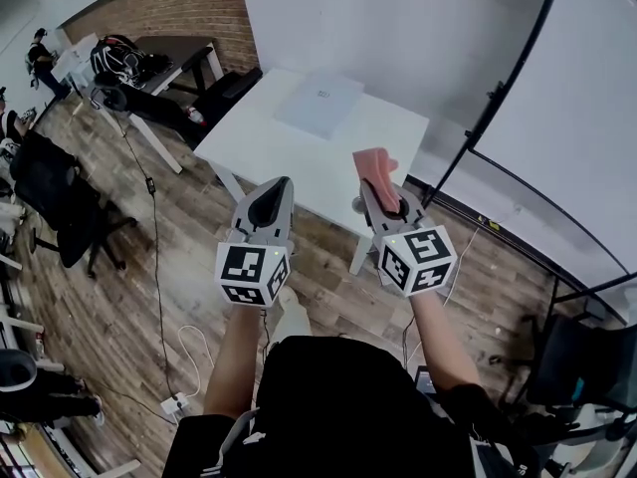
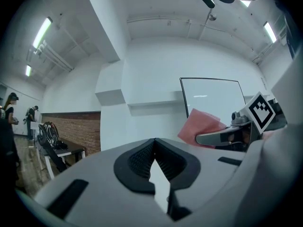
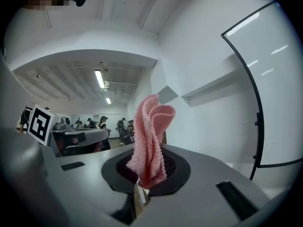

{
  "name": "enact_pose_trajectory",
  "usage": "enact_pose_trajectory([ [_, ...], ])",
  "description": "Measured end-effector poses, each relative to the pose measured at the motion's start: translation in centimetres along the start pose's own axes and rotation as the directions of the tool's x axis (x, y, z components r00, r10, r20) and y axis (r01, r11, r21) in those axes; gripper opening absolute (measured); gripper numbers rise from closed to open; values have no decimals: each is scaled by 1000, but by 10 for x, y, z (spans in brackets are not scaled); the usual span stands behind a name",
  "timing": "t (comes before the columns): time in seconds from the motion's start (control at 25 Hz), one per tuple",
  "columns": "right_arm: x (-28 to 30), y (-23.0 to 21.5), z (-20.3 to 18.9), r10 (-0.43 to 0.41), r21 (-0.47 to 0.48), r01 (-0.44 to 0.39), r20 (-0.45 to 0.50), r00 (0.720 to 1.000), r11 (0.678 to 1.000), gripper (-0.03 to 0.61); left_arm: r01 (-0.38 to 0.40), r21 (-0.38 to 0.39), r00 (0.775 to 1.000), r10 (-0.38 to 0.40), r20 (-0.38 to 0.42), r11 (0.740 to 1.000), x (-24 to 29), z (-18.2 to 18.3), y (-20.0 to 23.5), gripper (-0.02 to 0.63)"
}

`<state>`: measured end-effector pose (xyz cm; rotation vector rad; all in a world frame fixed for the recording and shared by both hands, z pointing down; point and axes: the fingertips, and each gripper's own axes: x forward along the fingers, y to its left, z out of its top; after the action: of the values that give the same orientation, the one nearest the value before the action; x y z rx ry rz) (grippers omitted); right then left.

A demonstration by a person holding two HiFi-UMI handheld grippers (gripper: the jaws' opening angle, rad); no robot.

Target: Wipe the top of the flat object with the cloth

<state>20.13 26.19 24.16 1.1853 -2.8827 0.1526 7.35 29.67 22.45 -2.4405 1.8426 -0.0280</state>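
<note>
- The left gripper (image 1: pixel 270 199), grey with a marker cube at its back, is held out level, and in its own view (image 2: pixel 156 163) the black ribbed pads sit closed together with nothing between them.
- The right gripper (image 1: pixel 382 199) is level beside it, a clear gap between the two.
- The right gripper's jaws (image 3: pixel 144 176) are clamped on a pink knitted cloth (image 3: pixel 149 135), which stands up out of the pads in loose folds.
- From the head view the cloth (image 1: pixel 374 165) pokes out past the right gripper's tips, just over the near edge of the white rectangular table (image 1: pixel 289 162).
- The left gripper view catches the same cloth (image 2: pixel 202 125) off to its right, pinched in the other gripper.
- The pale, thin, square flat object (image 1: pixel 320 103) lies on the far part of that table, well apart from both grippers and from the cloth.
- Nothing is touching the flat object's top.
- Off to the left, a black office chair (image 1: pixel 58 205) stands on the wooden plank floor (image 1: pixel 129 297), and a red brick wall (image 1: pixel 184 8) runs behind.
</note>
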Motion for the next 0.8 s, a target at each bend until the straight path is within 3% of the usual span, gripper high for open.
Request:
enact_pose_trajectory([
  [0.4,65,-21,5,-15,18,15,-10,1000,1000,44,13,-11,1000,-14,-17,1000,54,-10,46,11],
  [0.8,197,-32,11,-47,25,47,-31,998,999,44,35,-55,999,-36,-26,998,129,-29,161,11],
])
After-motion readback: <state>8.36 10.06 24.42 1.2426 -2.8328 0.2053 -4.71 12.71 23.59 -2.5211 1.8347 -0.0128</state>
